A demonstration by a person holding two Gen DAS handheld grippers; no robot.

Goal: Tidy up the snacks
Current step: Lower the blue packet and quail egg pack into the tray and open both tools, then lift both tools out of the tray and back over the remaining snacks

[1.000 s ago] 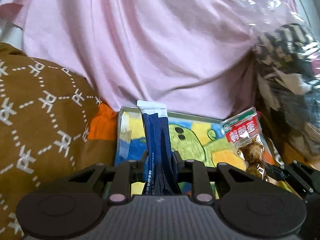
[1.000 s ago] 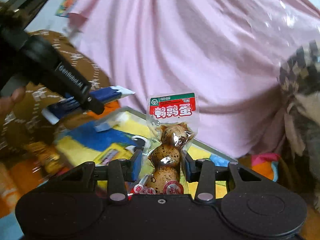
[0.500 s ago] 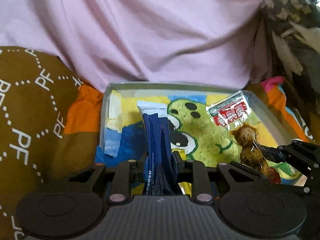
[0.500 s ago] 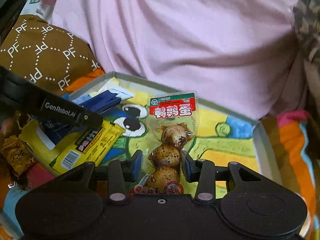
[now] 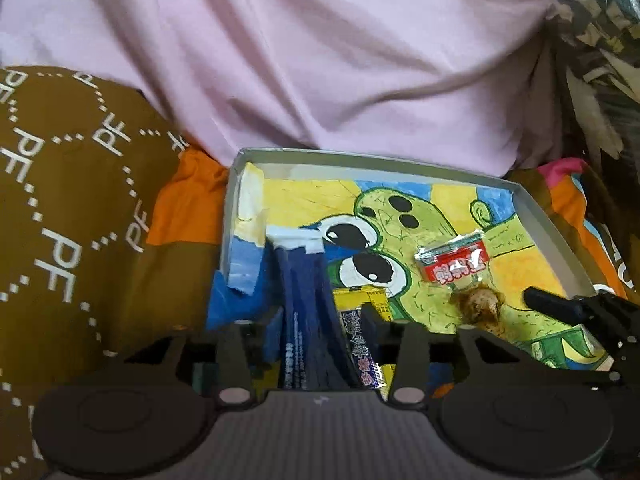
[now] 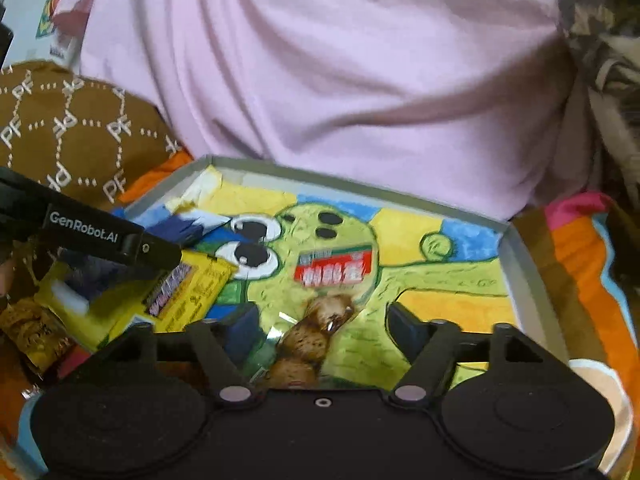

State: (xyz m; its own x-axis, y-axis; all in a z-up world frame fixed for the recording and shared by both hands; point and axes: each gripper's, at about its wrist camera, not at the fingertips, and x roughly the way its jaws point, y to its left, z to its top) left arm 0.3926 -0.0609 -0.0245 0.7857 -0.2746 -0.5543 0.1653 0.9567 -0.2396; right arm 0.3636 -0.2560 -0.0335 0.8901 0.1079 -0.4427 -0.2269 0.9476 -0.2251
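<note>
A shallow grey box (image 5: 536, 216) with a cartoon drawing on its floor lies on the bed; it also shows in the right wrist view (image 6: 520, 264). My left gripper (image 5: 316, 320) is open around a dark blue snack packet (image 5: 306, 292) that rests at the box's left side. My right gripper (image 6: 320, 320) is open; the clear quail egg pack (image 6: 320, 320) with a red label lies loose on the box floor between its fingers. The egg pack (image 5: 456, 264) shows in the left wrist view too. A yellow packet (image 6: 192, 292) lies under the left gripper.
A pink sheet (image 5: 320, 60) rises behind the box. A brown patterned pillow (image 5: 60, 220) lies to the left. A dark patterned bundle in clear plastic (image 5: 600, 40) sits at the right. Orange bedding (image 6: 576, 264) surrounds the box. A crinkled gold-brown wrapper (image 6: 28, 332) lies at the left.
Both grippers came down into the box and opened. The blue packet and the egg pack, held a second ago, now rest on the box floor.
</note>
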